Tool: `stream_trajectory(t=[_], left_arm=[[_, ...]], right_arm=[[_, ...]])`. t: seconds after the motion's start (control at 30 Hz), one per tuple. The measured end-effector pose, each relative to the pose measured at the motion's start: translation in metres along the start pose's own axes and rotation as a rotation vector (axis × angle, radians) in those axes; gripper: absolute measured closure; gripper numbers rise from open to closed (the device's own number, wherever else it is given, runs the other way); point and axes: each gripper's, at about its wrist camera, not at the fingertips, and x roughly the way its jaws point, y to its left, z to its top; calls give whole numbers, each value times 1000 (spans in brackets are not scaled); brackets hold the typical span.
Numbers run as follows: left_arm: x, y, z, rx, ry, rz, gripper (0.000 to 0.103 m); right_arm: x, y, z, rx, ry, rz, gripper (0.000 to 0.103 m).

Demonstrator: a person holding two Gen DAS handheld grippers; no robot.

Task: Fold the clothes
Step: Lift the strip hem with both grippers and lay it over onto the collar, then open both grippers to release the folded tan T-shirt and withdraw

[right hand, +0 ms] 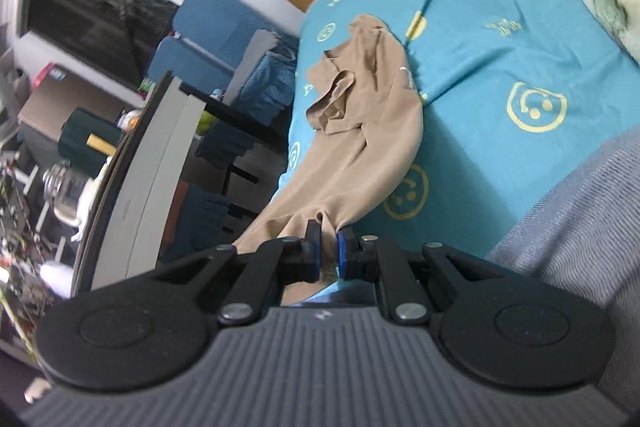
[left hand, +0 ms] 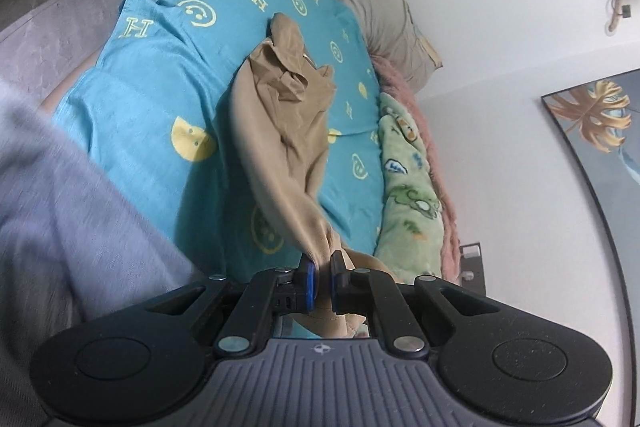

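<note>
Spread over the bed, a turquoise sheet (left hand: 152, 99) printed with yellow smiley faces carries a tan garment (left hand: 276, 123), which lies crumpled along the middle of the sheet. On the sheet's wall side sit a green patterned blanket (left hand: 408, 187) and a grey pillow (left hand: 388, 15). At the garment's near end, the left hand-held gripper (left hand: 322, 279) is pinched tight on a fold of tan fabric. The right hand-held gripper (right hand: 328, 251) likewise has its blue pads (right hand: 343, 255) nipped on another bunch of the same near edge, lifting it slightly off the sheet.

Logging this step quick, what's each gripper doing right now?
Left gripper: closed on the tan garment.
Right gripper: closed on the same tan garment.
</note>
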Motion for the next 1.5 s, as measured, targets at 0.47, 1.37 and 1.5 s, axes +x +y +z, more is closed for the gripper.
stream_trajectory(t=[0.47,1.37,1.5], left_arm=[[115,-60,123,242,-149,211,95],[281,-14,158,609,-136,483,53],[263,-33,147,652,-187,482,28]], right_arm=[[136,10,110,-28,-81,-118,91],[293,-26,139,-364,-15,-422,88],[277,-14,137,-386,-55,-430,65]])
